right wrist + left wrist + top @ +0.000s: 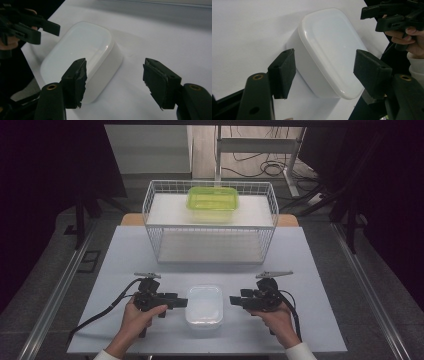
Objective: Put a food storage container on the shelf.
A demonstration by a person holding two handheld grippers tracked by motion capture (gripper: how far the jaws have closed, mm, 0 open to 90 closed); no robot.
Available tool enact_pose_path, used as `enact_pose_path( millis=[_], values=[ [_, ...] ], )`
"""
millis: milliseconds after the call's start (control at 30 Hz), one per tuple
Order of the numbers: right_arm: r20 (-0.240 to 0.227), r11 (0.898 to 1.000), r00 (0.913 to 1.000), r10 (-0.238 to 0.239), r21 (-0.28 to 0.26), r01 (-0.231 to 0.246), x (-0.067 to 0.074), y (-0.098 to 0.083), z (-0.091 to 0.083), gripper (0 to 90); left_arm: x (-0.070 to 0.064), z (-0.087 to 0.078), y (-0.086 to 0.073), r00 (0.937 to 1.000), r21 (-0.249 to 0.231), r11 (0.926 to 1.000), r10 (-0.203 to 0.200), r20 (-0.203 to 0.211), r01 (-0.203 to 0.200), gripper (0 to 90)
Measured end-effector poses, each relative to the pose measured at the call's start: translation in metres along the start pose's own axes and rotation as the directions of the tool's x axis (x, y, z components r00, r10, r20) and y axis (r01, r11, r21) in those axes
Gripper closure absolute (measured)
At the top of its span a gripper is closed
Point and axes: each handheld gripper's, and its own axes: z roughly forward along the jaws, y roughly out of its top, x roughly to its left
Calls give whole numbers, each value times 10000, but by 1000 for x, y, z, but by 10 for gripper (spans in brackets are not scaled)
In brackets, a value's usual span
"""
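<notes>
A white lidded plastic container lies on the table near its front edge, between my two grippers. My left gripper points right, its tips at the container's left side. In the left gripper view its jaws stand wide apart with the container just ahead between them, and the pads do not press on it. My right gripper points left, a small gap from the container's right side. Its jaws are open and hold nothing, with the container ahead and to the left.
A white wire rack with two shelves stands at the back of the table. A green-lidded clear container sits on its top shelf. The table's front edge lies close behind my hands. Cables trail from both grippers.
</notes>
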Motion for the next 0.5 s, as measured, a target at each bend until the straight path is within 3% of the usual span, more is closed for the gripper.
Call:
enact_pose_path(
  millis=[267,500],
  values=[
    [-835,9950,9916,991,173,-979,-2,-1,15,417,6,6,-3,9961,7,9974,-727,504,727,388],
    [-1338,9898,9810,1406,415,-1363,-1,-5,24,483,11,7,-8,9916,116,9942,-1071,731,1065,475]
  ],
)
